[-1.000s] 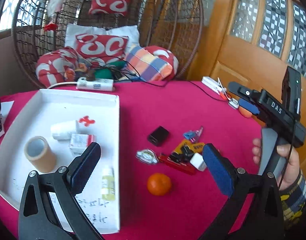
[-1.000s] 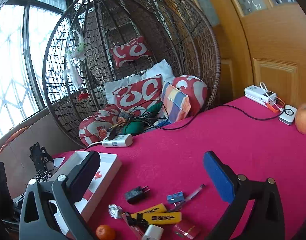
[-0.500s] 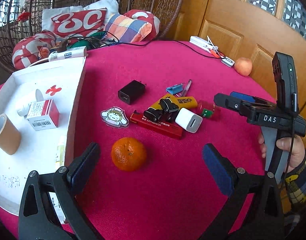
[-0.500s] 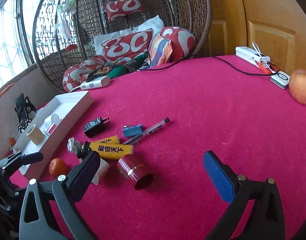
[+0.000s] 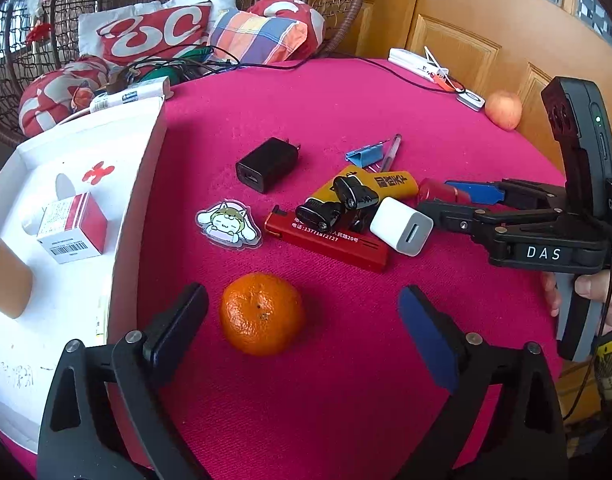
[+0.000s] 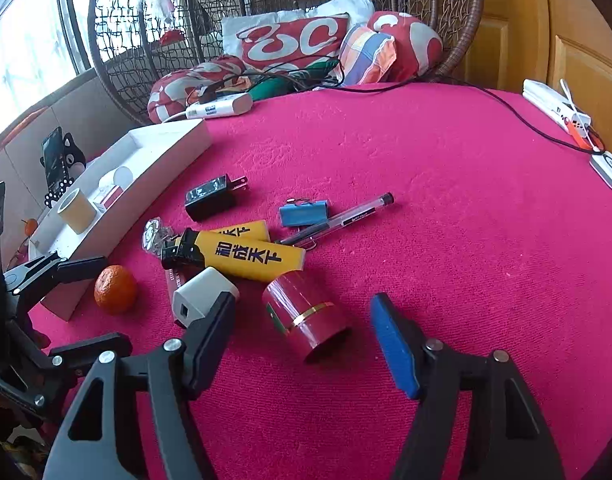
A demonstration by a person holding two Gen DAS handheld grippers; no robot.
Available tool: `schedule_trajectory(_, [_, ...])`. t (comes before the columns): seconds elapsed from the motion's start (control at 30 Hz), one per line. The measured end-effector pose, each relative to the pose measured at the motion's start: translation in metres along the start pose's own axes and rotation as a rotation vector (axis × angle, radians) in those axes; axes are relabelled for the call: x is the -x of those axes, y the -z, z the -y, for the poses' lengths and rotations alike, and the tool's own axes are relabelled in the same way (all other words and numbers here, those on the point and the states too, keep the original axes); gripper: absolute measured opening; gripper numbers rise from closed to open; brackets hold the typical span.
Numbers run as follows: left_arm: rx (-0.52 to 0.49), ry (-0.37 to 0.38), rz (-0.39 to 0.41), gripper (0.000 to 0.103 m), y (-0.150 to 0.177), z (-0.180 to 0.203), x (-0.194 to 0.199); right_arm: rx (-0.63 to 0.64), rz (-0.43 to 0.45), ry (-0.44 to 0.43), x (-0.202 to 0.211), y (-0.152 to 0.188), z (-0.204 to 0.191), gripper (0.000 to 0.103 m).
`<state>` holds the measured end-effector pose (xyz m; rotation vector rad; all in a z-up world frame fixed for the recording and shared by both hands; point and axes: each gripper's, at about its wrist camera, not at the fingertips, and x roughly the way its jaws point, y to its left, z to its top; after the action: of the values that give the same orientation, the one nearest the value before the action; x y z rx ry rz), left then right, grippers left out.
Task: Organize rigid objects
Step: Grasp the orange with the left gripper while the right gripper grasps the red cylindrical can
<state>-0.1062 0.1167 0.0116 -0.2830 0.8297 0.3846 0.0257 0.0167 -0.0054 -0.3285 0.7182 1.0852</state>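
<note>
- Tangerine, small, round and orange [image 5: 262, 314], sits on the magenta tablecloth [image 5: 345, 400] just beside the white tray's near wall, centred between the spread fingers of the left gripper [image 5: 304, 320], which touch nothing.
- Fruit of this kind likely handles light but soft-skinned and prone to roll; a gentle squeeze across its widest part looks the safest hold.
- Red cylindrical tin with a gold band [image 6: 306, 320] lies on its side, open end toward the camera, between the parted fingers of the right gripper [image 6: 304, 322], also holding nothing.
- Tin appears stiff, smooth and likely slippery; gripping across the body, square to its axis, should keep it from rolling away.
- Clutter nearby: white cube charger [image 5: 401, 226] touching a long red lighter [image 5: 329, 240], yellow lighter with black lettering [image 6: 250, 256], black plug adapter [image 5: 268, 164], blue binder clip [image 6: 304, 213], clear pen [image 6: 345, 216] and a cartoon-cat sticker [image 5: 228, 224].
- White shallow cardboard tray [image 5: 142, 184] already holds a brown roll of tape [image 5: 4, 280], a red-and-white small box [image 5: 72, 228] and a white roll or bottle, partly hidden; much of its floor remains bare.
- Apple, pale red [image 5: 503, 110], rests well apart at the table's far edge.
</note>
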Motion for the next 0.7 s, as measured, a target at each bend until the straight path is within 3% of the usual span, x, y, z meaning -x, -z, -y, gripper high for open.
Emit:
schedule_trajectory(0.03, [-0.005, -0.015, 0.003, 0.091, 0.001, 0.000, 0.000, -0.003, -0.001, 0.001, 0.000, 0.000, 0.001, 0.061])
schedule_trajectory(0.1, [-0.016, -0.076, 0.011, 0.067, 0.003, -0.002, 0.000, -0.009, -0.002, -0.012, 0.001, 0.001, 0.002, 0.043])
schedule_trajectory(0.2, [0.010, -0.088, 0.033, 0.040, 0.007, -0.013, 0.007, -0.019, 0.003, -0.015, 0.002, 0.001, 0.003, 0.043])
schedule_trajectory(0.27, [0.046, -0.050, 0.043, 0.040, 0.008, -0.020, 0.012, -0.026, 0.011, -0.005, 0.004, 0.001, 0.004, 0.043])
schedule_trajectory(0.7, [0.025, -0.031, 0.105, 0.040, 0.006, -0.005, 0.031, -0.097, 0.093, 0.017, 0.023, -0.003, 0.010, 0.043])
